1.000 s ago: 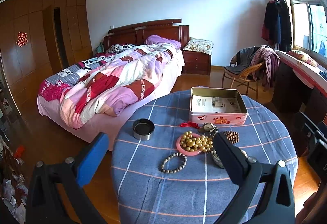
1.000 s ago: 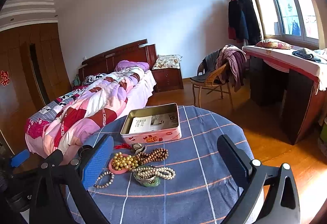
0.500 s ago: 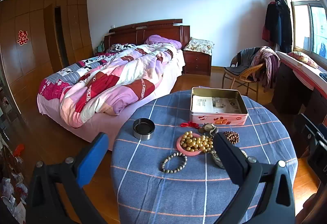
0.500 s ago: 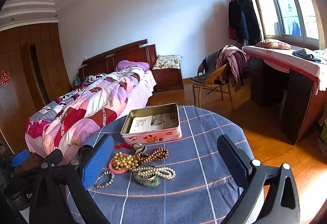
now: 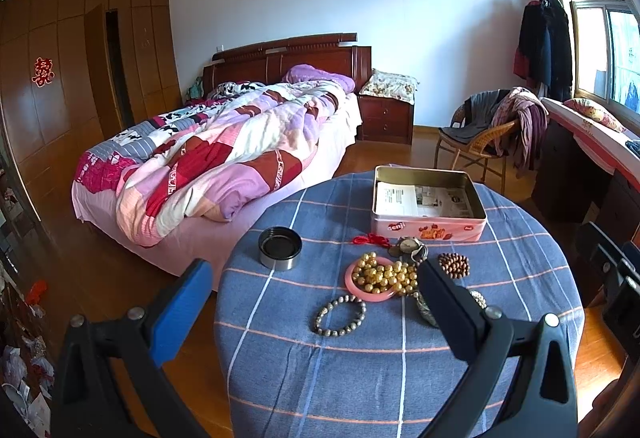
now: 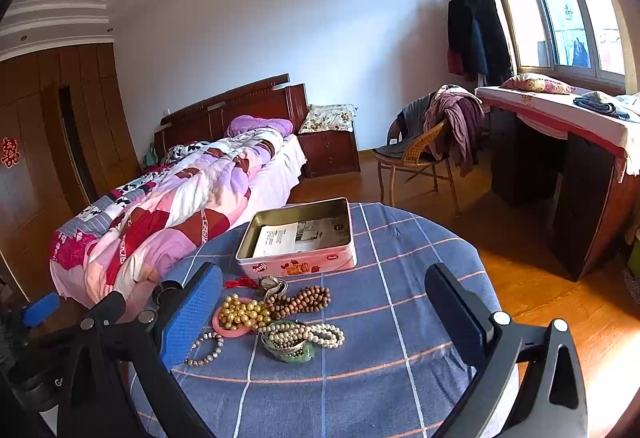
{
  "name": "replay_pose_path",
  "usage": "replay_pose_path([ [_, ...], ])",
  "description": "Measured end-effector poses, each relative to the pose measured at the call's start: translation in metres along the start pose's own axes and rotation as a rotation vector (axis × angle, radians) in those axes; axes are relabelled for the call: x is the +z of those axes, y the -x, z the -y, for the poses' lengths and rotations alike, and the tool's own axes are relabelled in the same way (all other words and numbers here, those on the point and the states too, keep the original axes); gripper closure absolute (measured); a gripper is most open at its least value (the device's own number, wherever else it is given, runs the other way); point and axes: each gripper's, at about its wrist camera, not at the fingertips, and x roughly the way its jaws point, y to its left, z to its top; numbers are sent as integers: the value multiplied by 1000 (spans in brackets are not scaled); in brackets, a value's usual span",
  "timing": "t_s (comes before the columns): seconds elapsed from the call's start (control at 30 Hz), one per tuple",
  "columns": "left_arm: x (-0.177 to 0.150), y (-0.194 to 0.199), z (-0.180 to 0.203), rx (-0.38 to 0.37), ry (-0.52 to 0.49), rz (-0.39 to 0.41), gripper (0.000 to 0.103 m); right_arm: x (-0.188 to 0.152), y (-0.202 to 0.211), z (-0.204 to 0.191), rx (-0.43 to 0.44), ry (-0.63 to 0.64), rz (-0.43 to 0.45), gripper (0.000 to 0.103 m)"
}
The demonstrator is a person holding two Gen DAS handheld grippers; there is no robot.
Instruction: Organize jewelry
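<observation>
Jewelry (image 6: 276,318) lies heaped at lower centre of the worktop (image 6: 400,358); both tools, left (image 5: 316,302) and right (image 6: 324,314), hover released. Best lift single strands into the tin (image 6: 298,264).

The left gripper (image 5: 312,286) is held with its jaws spread wide, one finger (image 5: 182,304) faced in blue, the other finger (image 5: 446,302) dark, gripping nothing. The right gripper (image 6: 324,302) is likewise wide apart and empty, its blue pad (image 6: 192,312) on the left. Both point forward and slightly downward.
</observation>
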Motion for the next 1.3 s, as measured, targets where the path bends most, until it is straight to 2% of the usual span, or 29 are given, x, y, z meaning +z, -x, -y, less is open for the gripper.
replay_pose_path([
  [0.23, -3, -1, -1, -4, 2, -7, 0, -4, -7, 2, -3, 3, -14, 2],
  [0.53, -15, -32, 1, -18, -2, -72, 0, -12, -30, 1, -2, 42, -72, 2],
  [0.63, -23, -47, -5, -54, -10, -128, 0, -22, -46, 8, -4, 48, -136, 2],
  [0.8, -48, -80, -23, -28, -15, -256, 0, -48, -77, 23, 2, 57, -274, 2],
  [0.87, -58, -90, -32, -61, -3, -298, 1, -58, -89, 22, 23, 73, -323, 2],
  [0.97, -61, -97, -36, -101, 13, -318, 1, -67, -103, 15, 52, 116, -362, 2],
  [1.03, -60, -103, -35, -107, 9, -322, 5, -70, -111, 11, 69, 133, -374, 9],
  [1.1, -60, -115, -32, -115, -4, -351, 17, -70, -116, 9, 77, 134, -384, 17],
  [1.23, -56, -133, -18, -144, -30, -376, 20, -69, -125, 6, 90, 127, -385, 18],
  [1.3, -55, -142, -9, -185, -51, -396, 21, -68, -128, 6, 88, 132, -382, 18],
])
